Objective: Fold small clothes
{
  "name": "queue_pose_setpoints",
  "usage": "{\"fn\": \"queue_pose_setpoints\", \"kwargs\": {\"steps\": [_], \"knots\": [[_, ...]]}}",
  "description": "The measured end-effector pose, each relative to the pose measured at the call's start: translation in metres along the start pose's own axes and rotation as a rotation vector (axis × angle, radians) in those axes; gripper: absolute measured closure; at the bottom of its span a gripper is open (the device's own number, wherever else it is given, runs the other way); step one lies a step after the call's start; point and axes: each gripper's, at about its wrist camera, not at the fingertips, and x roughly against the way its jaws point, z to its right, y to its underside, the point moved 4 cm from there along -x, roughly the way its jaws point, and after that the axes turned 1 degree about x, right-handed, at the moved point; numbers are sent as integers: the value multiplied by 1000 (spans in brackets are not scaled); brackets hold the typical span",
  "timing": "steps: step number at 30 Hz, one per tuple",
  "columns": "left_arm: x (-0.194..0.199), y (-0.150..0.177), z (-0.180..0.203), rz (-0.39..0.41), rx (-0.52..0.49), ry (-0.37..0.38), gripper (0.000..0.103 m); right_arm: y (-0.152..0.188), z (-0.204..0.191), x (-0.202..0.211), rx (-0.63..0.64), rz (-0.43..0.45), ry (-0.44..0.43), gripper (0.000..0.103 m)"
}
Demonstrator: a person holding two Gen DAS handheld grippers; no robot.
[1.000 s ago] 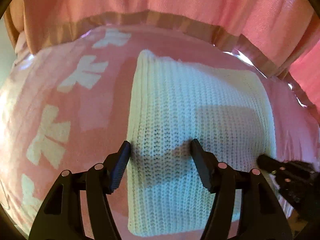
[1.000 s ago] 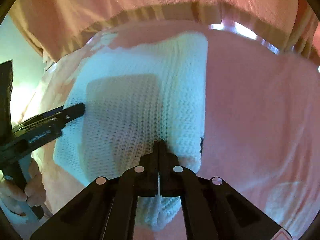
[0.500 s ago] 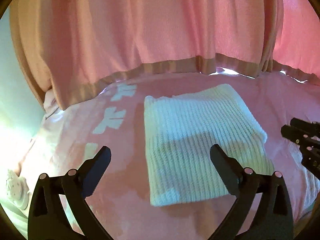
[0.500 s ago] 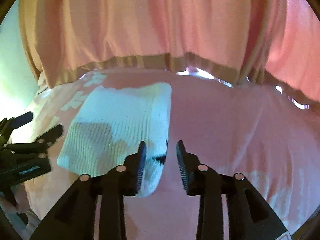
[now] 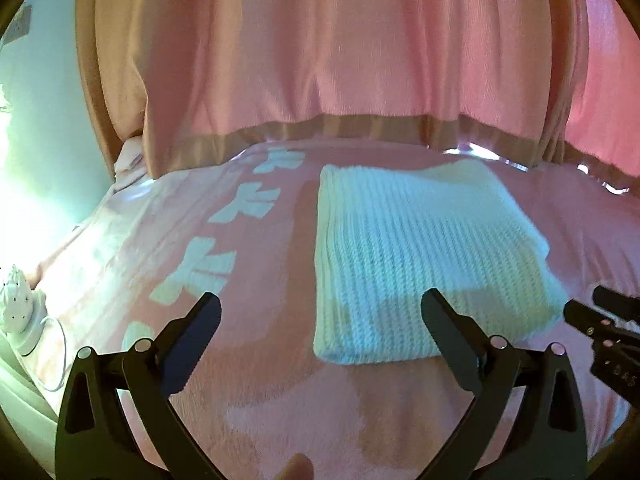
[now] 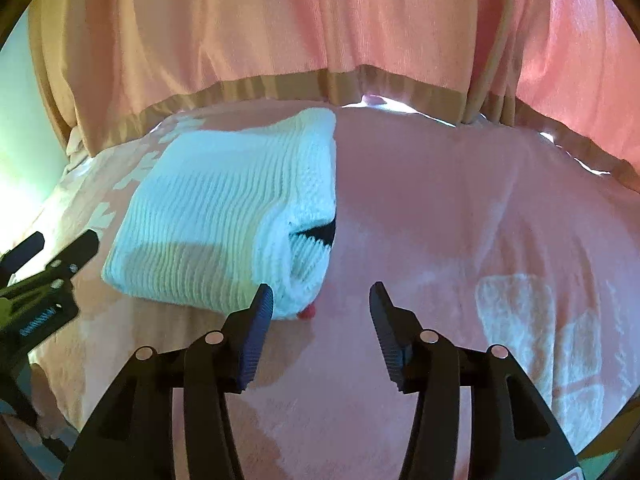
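Left claw (image 5: 320, 312) stood spread as wide as it went in the left wrist view, nothing between its fingers, which hung clear above the bed. Just beyond it lay the white knitted garment (image 5: 420, 264), folded into a thick, neat rectangle on the pink blanket (image 5: 248, 380). To the garment's left ran a row of white patterns on the blanket; behind it hung the pink curtain (image 5: 340, 60). At the garment's right edge the tips of the right claw (image 5: 600, 316) showed, apart from the knit.

Seen from the right wrist view, the right claw (image 6: 320, 300) had just been opening and stood parted with only blanket between its fingers; the garment (image 6: 224, 208) lay just beside its left finger, not pinched. A dark slit and something small and red showed at the garment's near corner; what they were I cannot tell. Left of the garment the left claw (image 6: 52, 248) was withdrawn.

Judging by this, the fold of this piece looked finished and released. No other clothes were visible, so whether more remained I cannot tell.
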Motion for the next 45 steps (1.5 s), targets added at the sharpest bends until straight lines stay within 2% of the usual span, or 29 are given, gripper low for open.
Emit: {"fn": "queue_pose_setpoints", "kwargs": {"steps": [5,13,20,34,45], "knots": [[-5,12,5,-15,-26,-4,5,2,0,3,16,23,25,52],[-5,19,14,-8,-49,7,5,5,0,-1,34,9,22,50],[-6,19,16,-26,-25,44,5,7,-1,-3,39,2,24,49],[1,16,14,-18,-2,69,5,10,-5,-1,53,5,16,49],[-5,16,13,-34,-7,59,5,11,-10,-1,59,2,13,48]]}}
